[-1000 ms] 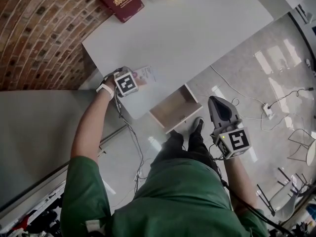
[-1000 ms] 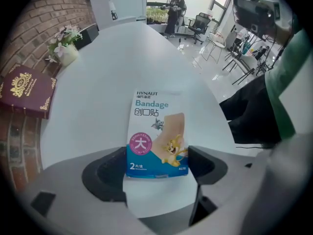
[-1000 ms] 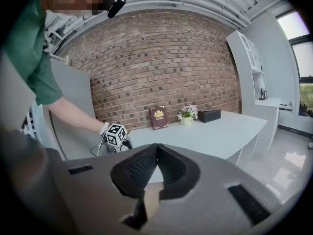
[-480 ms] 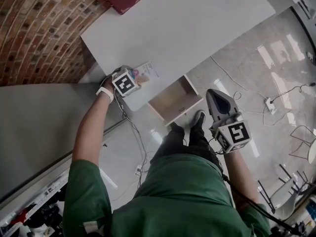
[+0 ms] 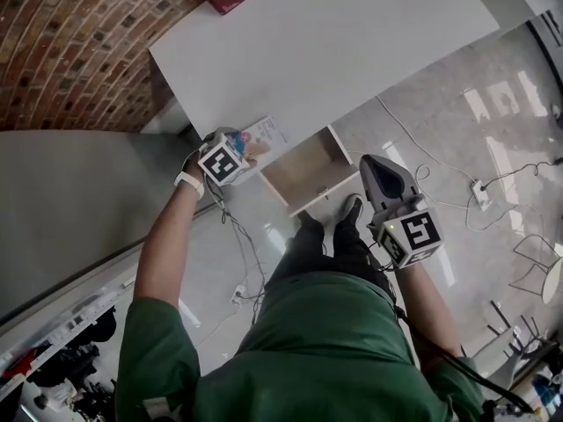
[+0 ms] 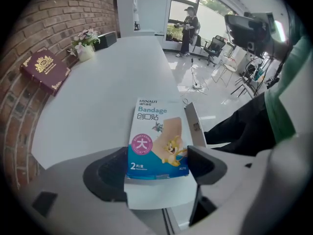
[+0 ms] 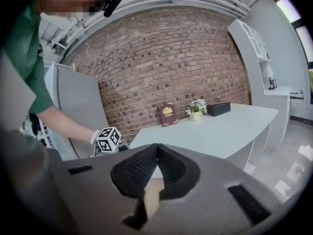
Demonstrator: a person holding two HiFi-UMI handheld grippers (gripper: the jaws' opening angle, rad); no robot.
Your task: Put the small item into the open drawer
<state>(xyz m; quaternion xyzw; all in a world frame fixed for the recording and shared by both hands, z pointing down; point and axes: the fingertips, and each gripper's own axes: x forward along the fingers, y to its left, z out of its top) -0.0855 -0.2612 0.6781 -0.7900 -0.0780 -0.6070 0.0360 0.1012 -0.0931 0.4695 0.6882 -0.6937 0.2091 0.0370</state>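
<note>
Carrying looks like the step in hand: left gripper (image 6: 157, 163) has its jaws pinching the near end of the bandage box (image 6: 157, 138), w/ the box's far end out over the front edge of the counter (image 5: 334, 51). Can't tell if the box touches the counter top or sits just above it. The open drawer (image 5: 303, 172) is just beside the box, to the person's right & below the counter edge; looks bare inside. Right gripper (image 7: 155, 153) hangs well apart over the floor, jaws pressed together, nothing btwn them. Next move prob. calls for swinging the box right & down past the drawer's side wall, then spreading the jaws low so it lands flat.
</note>
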